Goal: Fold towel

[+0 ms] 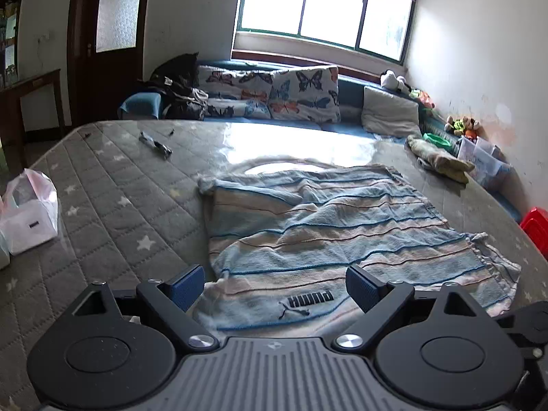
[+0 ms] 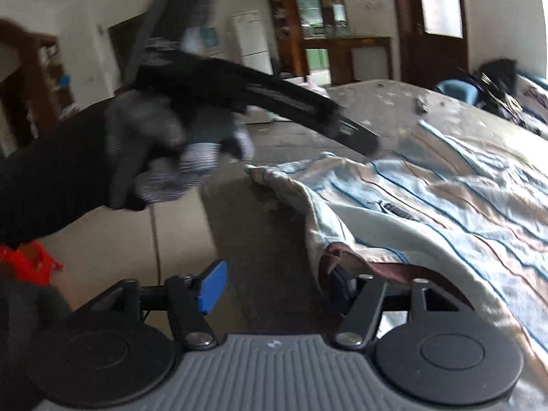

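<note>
A blue and beige striped towel (image 1: 325, 233) lies spread and rumpled on the grey quilted mattress (image 1: 120, 188), its logo end nearest me. My left gripper (image 1: 274, 287) is open just above that near edge, a blue pad on each side and nothing held. In the right wrist view the towel (image 2: 428, 205) stretches off to the right. My right gripper (image 2: 277, 287) is open at the towel's corner, and a fold of cloth drapes over its right finger. A gloved hand (image 2: 161, 137) holds the left gripper (image 2: 363, 140), blurred, above the towel's far corner.
Butterfly pillows (image 1: 301, 92) and a dark bag (image 1: 181, 82) line the far edge under the window. A white plastic bag (image 1: 29, 212) sits at the left. A crumpled cloth (image 1: 438, 157), toys and a red stool (image 1: 536, 226) are at the right. Small items (image 1: 156, 145) lie on the mattress.
</note>
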